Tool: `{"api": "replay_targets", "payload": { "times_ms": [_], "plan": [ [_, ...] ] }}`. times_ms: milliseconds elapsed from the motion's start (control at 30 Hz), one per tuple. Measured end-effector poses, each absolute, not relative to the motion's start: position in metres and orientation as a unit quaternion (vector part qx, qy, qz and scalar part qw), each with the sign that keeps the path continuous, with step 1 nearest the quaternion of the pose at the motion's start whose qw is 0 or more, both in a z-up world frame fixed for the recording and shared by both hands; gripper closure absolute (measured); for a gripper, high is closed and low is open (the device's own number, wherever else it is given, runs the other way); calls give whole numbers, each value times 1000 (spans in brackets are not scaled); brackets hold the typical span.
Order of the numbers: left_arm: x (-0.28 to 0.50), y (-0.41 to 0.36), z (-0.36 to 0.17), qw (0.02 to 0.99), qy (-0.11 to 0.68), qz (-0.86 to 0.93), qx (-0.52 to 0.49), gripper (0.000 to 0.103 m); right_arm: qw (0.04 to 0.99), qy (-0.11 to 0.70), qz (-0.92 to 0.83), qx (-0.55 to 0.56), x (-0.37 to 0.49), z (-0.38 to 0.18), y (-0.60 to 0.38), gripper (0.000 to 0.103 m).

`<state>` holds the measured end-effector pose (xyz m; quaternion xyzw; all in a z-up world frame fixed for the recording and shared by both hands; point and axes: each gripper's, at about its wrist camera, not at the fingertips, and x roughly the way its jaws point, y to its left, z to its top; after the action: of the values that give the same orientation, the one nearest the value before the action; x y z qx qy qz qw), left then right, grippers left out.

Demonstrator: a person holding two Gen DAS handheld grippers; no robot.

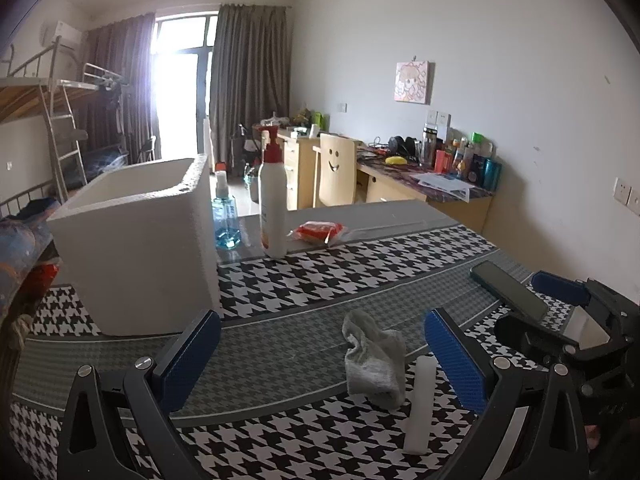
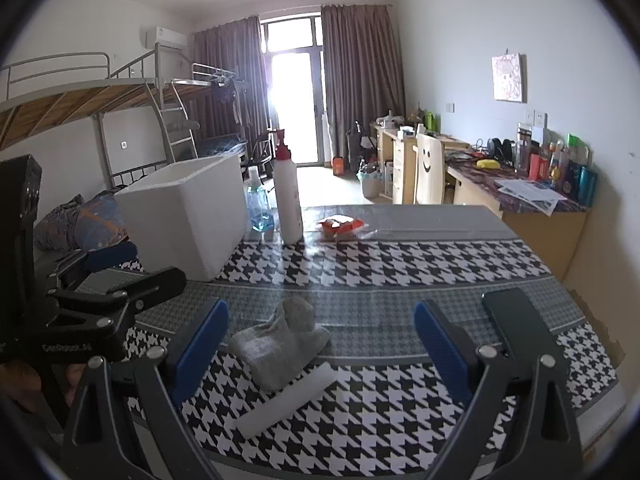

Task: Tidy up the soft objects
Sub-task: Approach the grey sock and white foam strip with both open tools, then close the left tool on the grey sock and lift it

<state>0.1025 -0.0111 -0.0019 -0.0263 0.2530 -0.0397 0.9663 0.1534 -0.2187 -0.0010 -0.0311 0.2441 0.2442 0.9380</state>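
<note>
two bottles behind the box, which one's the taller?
The white pump bottle with the red top; the clear blue-liquid bottle beside it, next to the white foam box, is much shorter.

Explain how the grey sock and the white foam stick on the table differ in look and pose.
The grey sock is crumpled and shapeless; the white foam stick is a straight bar. The sock is grey cloth, the stick plain white. The sock bunches up at its far end, while the stick lies flat. Both rest on the houndstooth tablecloth, touching each other.
</note>
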Motion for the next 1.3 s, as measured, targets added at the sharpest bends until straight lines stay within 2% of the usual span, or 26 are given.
{"api": "replay_targets", "payload": {
  "times_ms": [600,1300],
  "plan": [
    [105,-16,-12,964,259,-53,-28,1,937,264,228,-23,150,-14,-228,7],
    [118,-24,-38,950,302,-75,-21,1,929,295,223,-12,153,-36,-231,7]
  ]
}}
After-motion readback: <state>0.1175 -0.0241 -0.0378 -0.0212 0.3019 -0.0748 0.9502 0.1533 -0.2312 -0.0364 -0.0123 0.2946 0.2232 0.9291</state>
